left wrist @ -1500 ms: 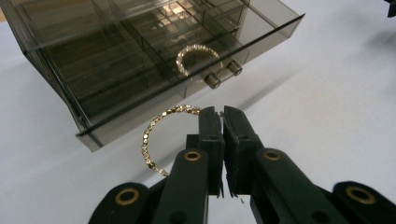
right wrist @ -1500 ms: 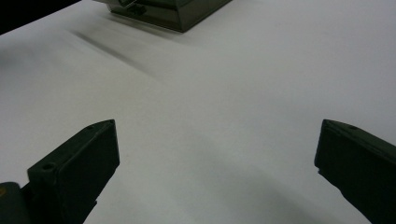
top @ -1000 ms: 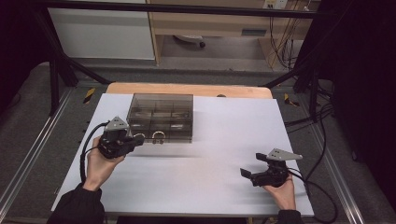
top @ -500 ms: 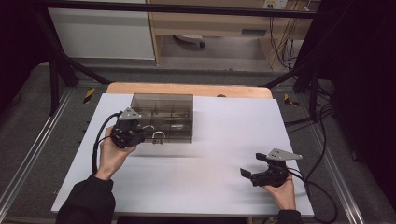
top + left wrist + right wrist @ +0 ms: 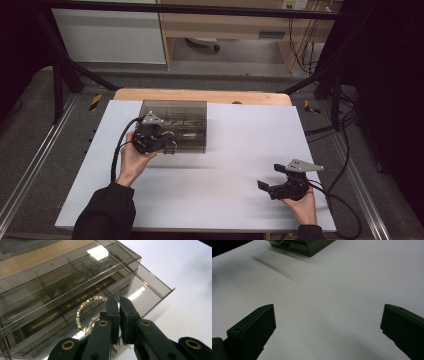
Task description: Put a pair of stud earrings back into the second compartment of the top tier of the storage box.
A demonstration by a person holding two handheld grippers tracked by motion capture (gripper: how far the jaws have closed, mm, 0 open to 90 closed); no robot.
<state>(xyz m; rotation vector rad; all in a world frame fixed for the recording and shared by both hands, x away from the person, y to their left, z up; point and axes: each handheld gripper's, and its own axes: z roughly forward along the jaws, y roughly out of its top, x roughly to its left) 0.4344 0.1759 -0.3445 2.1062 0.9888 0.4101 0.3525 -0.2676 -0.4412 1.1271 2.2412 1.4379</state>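
Carrying the gold bracelet (image 5: 86, 312) over the smoky organizer box (image 5: 62, 287), our left gripper (image 5: 119, 315) has its fingers pinched on it; right gripper (image 5: 328, 322) rests spread on the tabletop (image 5: 235, 150). Next, we judge: pick a compartment, lower, release.

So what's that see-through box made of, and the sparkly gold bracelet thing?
The box looks like smoky grey clear plastic: you can see its dividers through the walls, and the glossy top reflects light. The bracelet looks like gold-coloured metal set with tiny shiny stones or beads; whether it's real gold can't be told.
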